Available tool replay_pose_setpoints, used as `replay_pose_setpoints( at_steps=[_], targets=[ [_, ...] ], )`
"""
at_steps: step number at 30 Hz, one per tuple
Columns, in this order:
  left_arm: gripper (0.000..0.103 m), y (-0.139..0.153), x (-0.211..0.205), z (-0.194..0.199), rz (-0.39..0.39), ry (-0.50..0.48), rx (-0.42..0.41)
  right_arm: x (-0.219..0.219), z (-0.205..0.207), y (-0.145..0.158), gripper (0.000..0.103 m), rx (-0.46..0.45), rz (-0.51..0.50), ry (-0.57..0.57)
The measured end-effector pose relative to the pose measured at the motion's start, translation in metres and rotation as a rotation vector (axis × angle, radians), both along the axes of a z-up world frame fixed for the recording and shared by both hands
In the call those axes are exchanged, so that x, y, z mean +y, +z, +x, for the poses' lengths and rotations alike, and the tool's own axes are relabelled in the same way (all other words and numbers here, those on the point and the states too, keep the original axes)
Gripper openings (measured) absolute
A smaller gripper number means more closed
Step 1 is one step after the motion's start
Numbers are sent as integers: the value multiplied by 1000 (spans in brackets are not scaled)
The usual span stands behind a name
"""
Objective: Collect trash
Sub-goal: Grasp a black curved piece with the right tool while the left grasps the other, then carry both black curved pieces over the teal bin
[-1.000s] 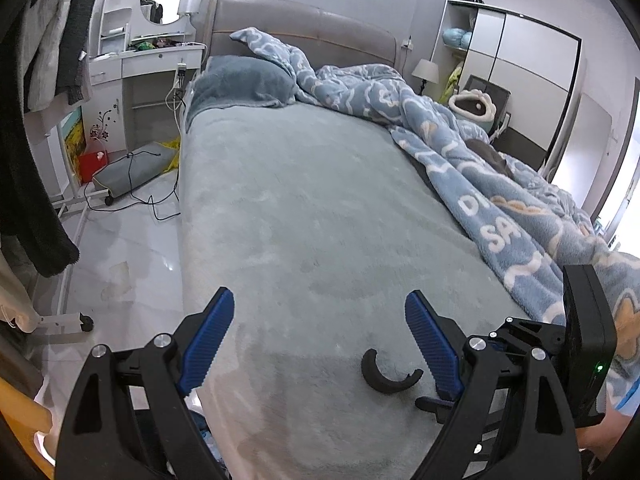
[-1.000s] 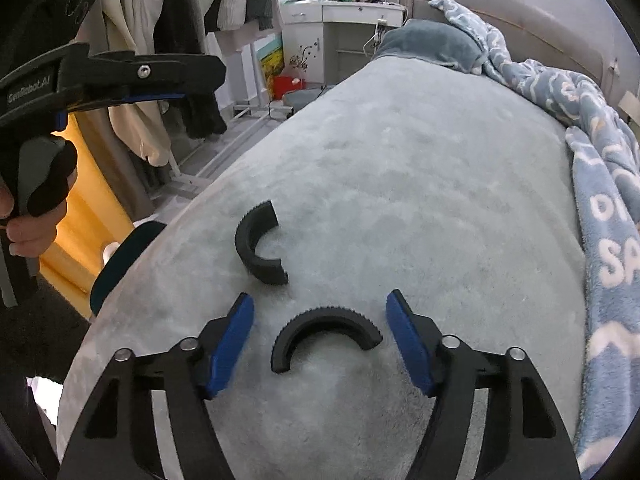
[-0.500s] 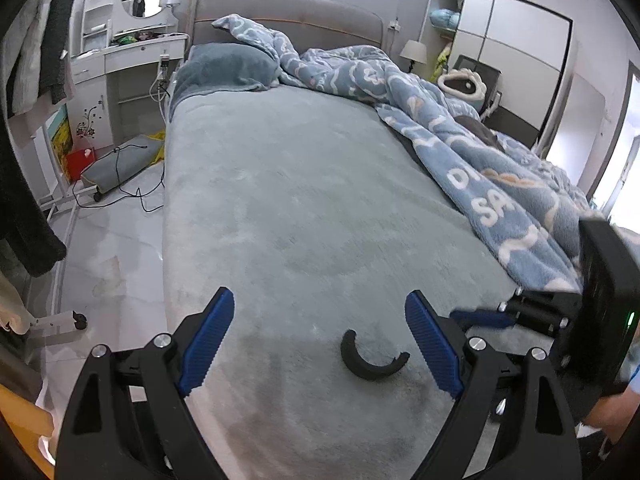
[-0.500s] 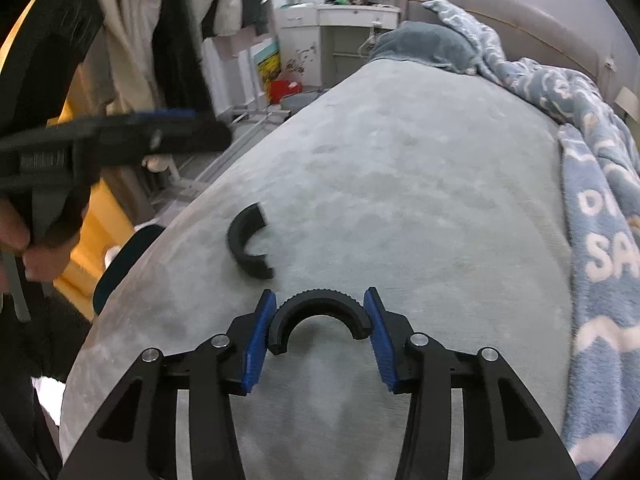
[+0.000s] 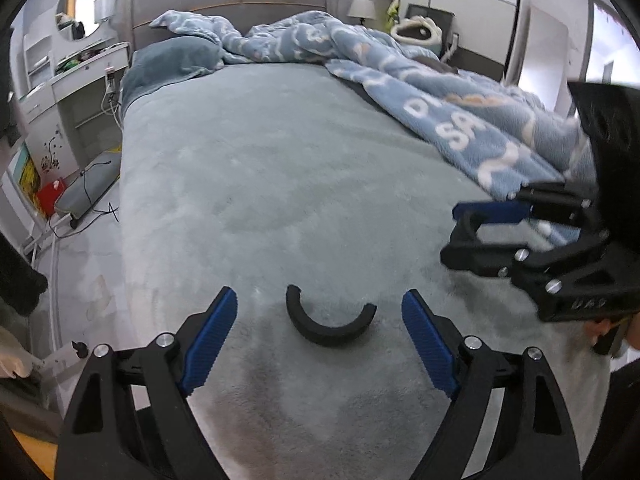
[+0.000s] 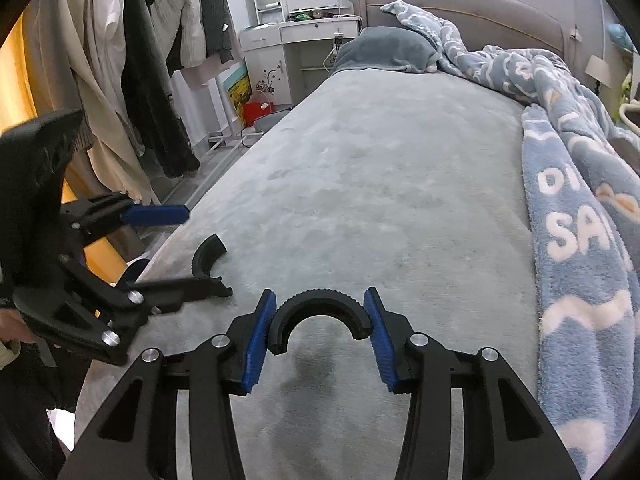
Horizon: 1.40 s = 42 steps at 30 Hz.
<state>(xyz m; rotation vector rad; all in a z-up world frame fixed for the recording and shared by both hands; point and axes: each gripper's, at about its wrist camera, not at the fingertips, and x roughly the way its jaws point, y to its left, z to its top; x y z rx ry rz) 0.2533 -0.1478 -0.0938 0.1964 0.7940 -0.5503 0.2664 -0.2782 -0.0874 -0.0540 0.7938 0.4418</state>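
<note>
Two black half-ring plastic pieces are on the grey bed cover. My right gripper point(image 6: 320, 320) is shut on one half-ring point(image 6: 319, 309), its blue pads pressing both ends, lifted slightly above the cover. It also shows at the right of the left wrist view point(image 5: 476, 224). The other half-ring point(image 5: 328, 322) lies flat on the bed between the wide-open fingers of my left gripper point(image 5: 320, 336). In the right wrist view that piece point(image 6: 206, 256) sits near the bed's left edge, between the left gripper's fingers point(image 6: 156, 214).
A grey bed point(image 5: 280, 168) fills both views. A blue patterned blanket point(image 5: 460, 108) is heaped along its right side and a blue-grey pillow point(image 5: 172, 60) lies at the head. Clothes point(image 6: 132, 60) hang left of the bed. A white dresser point(image 6: 296, 40) stands beyond.
My right gripper closed on the half-ring and lifted it a little. My left gripper moved over the other half-ring, which now lies between its open fingers.
</note>
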Motion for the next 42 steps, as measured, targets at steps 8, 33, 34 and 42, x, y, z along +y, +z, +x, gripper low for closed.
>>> replay_pose_setpoints(
  at_steps=[8,33,34,42],
  targets=[
    [69,-12,-4,5,27,-2,17,-4,0,3,46,-1,5,-9],
    [49,8,12,7,-87,83,24,12,7,16,46,-8,14,-10],
    [49,10,16,7,-97,98,26,14,8,16,46,-6,13,-10],
    [49,17,40,7,-116,150,23,37,20,17,46,3,31,2]
  ],
)
